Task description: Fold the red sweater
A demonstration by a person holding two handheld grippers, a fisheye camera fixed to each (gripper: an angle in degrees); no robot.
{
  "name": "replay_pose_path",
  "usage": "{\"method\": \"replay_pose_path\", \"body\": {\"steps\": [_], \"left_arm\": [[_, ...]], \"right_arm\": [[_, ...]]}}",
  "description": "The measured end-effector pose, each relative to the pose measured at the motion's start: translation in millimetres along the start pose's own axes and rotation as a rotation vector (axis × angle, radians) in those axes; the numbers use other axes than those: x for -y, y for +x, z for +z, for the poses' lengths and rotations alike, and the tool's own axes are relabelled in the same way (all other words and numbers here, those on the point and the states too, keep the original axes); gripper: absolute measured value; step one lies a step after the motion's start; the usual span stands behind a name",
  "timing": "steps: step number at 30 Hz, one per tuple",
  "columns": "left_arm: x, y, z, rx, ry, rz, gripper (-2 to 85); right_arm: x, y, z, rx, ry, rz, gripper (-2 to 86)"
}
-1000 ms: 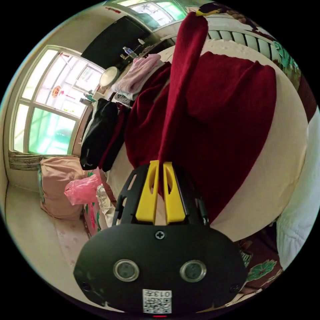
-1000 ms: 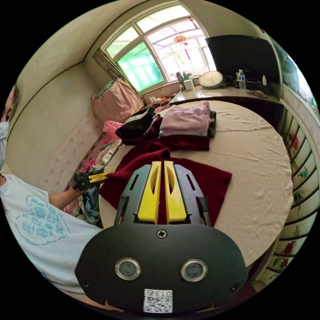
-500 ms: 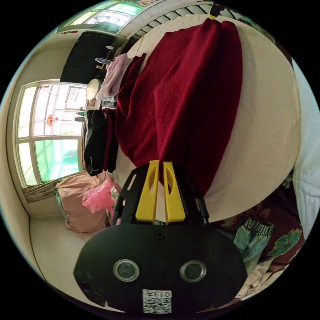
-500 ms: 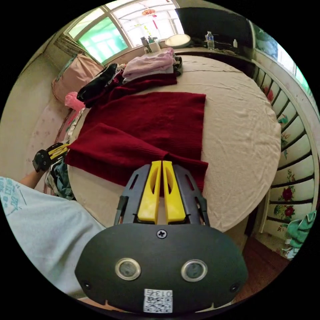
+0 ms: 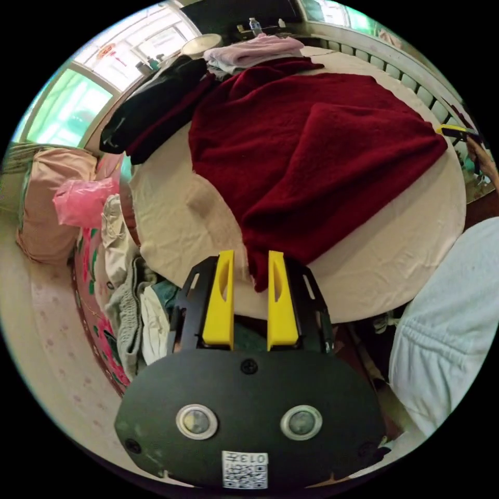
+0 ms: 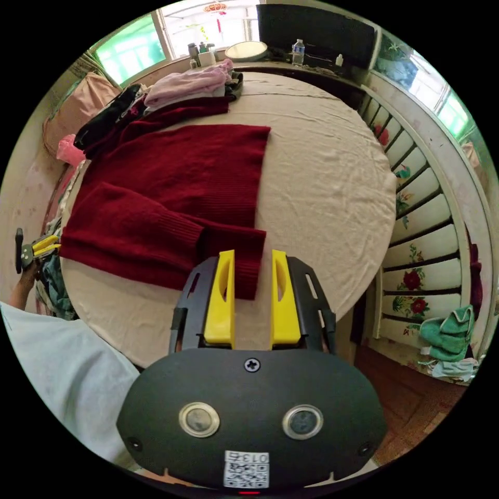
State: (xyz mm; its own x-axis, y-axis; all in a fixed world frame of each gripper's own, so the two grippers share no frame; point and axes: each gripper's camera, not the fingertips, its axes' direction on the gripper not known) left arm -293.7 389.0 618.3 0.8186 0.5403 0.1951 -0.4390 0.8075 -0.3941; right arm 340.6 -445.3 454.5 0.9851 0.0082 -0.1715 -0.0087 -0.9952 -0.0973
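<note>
1. Red sweater (image 6: 171,192) lying on the cream-covered bed (image 6: 322,171), body spread flat, one folded-over layer laid across its near half.
2. In the right gripper view, ribbed cuff end of the sweater reaching into the gap between the yellow jaws; jaws spread apart, not pressing the cloth.
3. Right gripper (image 6: 252,273) hovering over the near edge of the bed, open gap plainly visible on both sides of the cuff.
4. Left gripper (image 5: 249,275) likewise spread; a corner of the red sweater (image 5: 312,150) hanging between the jaws, touching the inner face of one jaw at most, not pinched.
5. Left gripper seen also in the right gripper view at the far left edge (image 6: 39,247), just beside the sweater's side edge; jaw state there too small to tell.
6. Yellow tip of the right gripper at the right edge of the left gripper view (image 5: 455,131), near the sweater's far corner.
7. Containers: pink plastic bag (image 5: 80,200) beside the bed, knotted at the top, contents hidden. Round pale basin (image 6: 245,50) on the ledge by the window; contents not discernible.
8. Pile at the head of the bed: pink folded garment (image 6: 189,86) on top, black garment (image 6: 104,119) beside it, touching the sweater's far edge.
9. Loose clothes heaped on the floor beside the bed (image 5: 130,306).
10. Green cloth (image 6: 447,332) lying on the floor past the painted footboard (image 6: 426,223).
</note>
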Motion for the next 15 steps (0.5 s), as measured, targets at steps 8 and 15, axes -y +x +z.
{"method": "replay_pose_path", "body": {"steps": [8,15], "left_arm": [[7,-37,15,-0.117,-0.082,0.050,1.4],[1,-57,24,-0.156,-0.097,0.055,1.0]], "right_arm": [[27,-47,17,-0.105,-0.064,-0.135,1.8],[28,-46,7,-0.030,-0.022,-0.117,2.6]]}}
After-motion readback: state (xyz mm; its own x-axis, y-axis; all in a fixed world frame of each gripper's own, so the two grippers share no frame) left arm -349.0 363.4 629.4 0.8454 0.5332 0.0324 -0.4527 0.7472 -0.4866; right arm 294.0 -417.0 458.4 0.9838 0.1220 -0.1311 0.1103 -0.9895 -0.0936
